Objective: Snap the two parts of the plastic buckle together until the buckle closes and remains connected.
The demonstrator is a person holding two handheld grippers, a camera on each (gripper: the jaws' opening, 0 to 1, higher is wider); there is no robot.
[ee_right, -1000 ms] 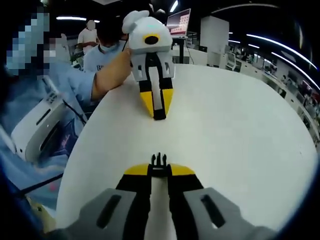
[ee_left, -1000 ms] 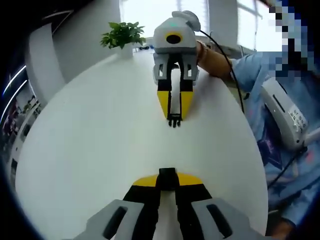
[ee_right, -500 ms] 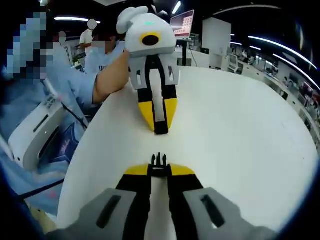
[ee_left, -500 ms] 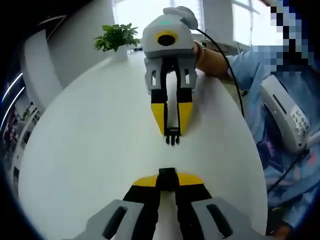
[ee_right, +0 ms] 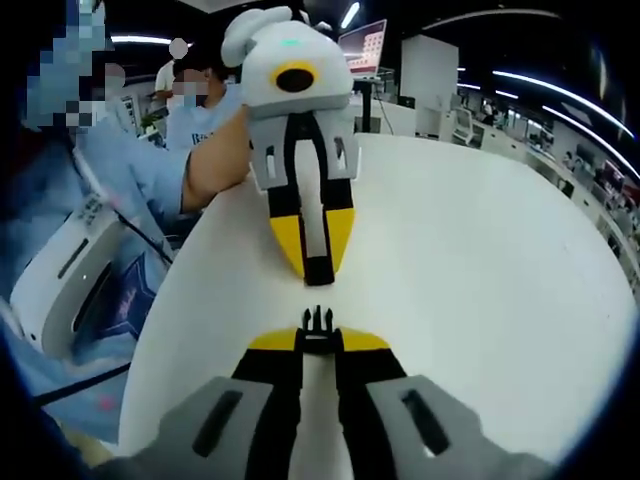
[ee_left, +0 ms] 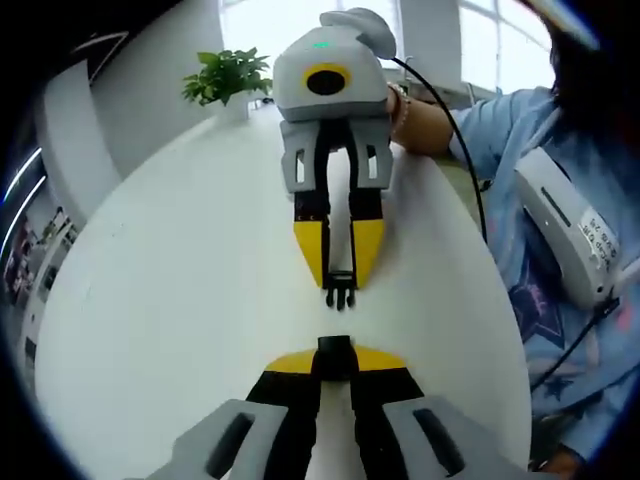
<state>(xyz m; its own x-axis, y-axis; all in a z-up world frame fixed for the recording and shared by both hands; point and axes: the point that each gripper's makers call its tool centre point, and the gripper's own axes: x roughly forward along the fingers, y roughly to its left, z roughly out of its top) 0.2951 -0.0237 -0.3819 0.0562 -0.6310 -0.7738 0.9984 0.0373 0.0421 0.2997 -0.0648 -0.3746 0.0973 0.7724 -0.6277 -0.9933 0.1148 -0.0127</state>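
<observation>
Both halves of the small black plastic buckle are held in the air over the round white table (ee_left: 150,300), one per gripper, facing each other and near but not yet touching. The left gripper (ee_left: 336,352) has its yellow-tipped jaws pinched together on the black socket half of the buckle (ee_left: 335,350), w/ only a short stub of it poking past the tips; in the right gripper view it's the dark end (ee_right: 319,268) at the tip of the opposing gripper (ee_right: 317,262). The right gripper (ee_right: 318,335) is clamped on the black pronged half of the buckle (ee_right: 318,322), three prongs sticking out fwd; in the left gripper view that same pronged piece (ee_left: 340,291) hangs from the tips of the opposing gripper (ee_left: 340,280). Handling, as a guess: parts look tiny and light, stiff hard plastic, prob. smooth and slippery, so they could twist or slide back between the jaws under push force. The side prongs likely flex a bit, then click. Best hold seems to be on the flat body/rear of each half, leaving prongs and socket mouth free, approx. as it is now. Alignment looks close; the prongs need to go straight into the mouth, not skewed. A small green potted plant (ee_left: 224,75) sits at the far table edge, well apart.
</observation>
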